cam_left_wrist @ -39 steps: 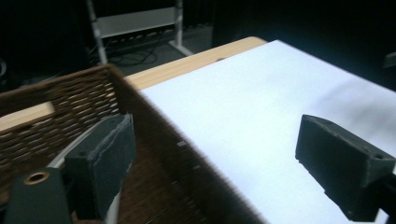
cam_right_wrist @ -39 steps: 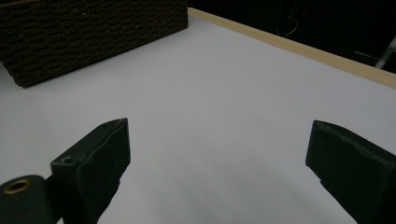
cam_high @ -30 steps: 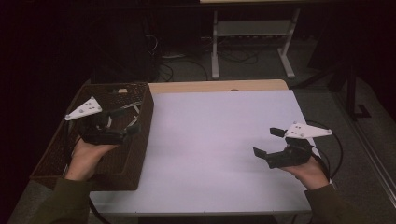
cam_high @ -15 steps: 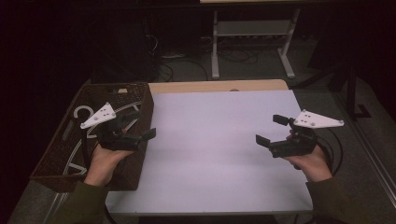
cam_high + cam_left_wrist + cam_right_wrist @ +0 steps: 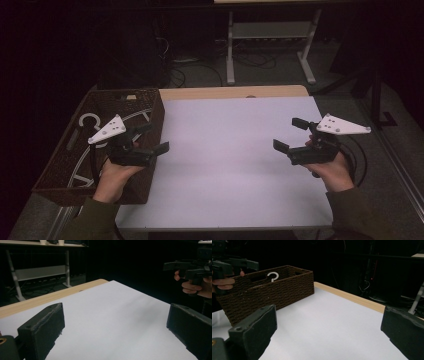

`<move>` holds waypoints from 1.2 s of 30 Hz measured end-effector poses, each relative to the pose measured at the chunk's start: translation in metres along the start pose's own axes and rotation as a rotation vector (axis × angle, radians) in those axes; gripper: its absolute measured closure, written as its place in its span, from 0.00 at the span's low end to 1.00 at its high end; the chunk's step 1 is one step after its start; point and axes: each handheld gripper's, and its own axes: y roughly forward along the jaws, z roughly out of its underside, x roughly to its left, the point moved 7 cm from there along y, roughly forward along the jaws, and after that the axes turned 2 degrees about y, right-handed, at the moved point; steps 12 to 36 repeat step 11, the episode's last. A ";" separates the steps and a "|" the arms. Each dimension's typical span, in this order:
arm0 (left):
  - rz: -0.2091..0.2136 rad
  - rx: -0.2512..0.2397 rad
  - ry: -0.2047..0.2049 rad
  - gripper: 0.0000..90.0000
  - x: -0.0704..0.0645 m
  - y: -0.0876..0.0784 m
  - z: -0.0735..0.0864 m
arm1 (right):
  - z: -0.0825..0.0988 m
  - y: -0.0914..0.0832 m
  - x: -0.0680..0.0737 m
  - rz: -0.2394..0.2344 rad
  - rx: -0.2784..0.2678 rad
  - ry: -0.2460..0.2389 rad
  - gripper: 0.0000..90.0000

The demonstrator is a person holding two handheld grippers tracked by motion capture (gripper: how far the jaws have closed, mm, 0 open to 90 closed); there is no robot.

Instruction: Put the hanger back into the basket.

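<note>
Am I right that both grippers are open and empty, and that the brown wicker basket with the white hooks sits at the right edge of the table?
Not quite: the basket sits at the table's left edge, by the left gripper, as the high view shows. The rest holds: the left gripper and right gripper are both open and empty, and white hooks lie in the basket.

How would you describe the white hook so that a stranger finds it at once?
Start from the brown woven basket at the left edge of the white table. Inside it, near the far left corner, lies the white hook: an open ring, brighter than the dark items around it.
</note>
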 end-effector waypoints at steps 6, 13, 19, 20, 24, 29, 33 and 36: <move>0.005 -0.004 -0.001 0.01 -0.001 -0.001 0.000 | 0.001 0.001 0.001 -0.005 0.005 -0.010 0.00; 0.012 0.001 0.006 0.01 -0.004 0.000 -0.001 | 0.002 0.002 0.002 -0.009 0.009 -0.013 0.00; 0.012 0.001 0.006 0.01 -0.004 0.000 -0.001 | 0.002 0.002 0.002 -0.009 0.009 -0.013 0.00; 0.012 0.001 0.006 0.01 -0.004 0.000 -0.001 | 0.002 0.002 0.002 -0.009 0.009 -0.013 0.00; 0.012 0.001 0.006 0.01 -0.004 0.000 -0.001 | 0.002 0.002 0.002 -0.009 0.009 -0.013 0.00; 0.012 0.001 0.006 0.01 -0.004 0.000 -0.001 | 0.002 0.002 0.002 -0.009 0.009 -0.013 0.00; 0.012 0.001 0.006 0.01 -0.004 0.000 -0.001 | 0.002 0.002 0.002 -0.009 0.009 -0.013 0.00; 0.012 0.001 0.006 0.01 -0.004 0.000 -0.001 | 0.002 0.002 0.002 -0.009 0.009 -0.013 0.00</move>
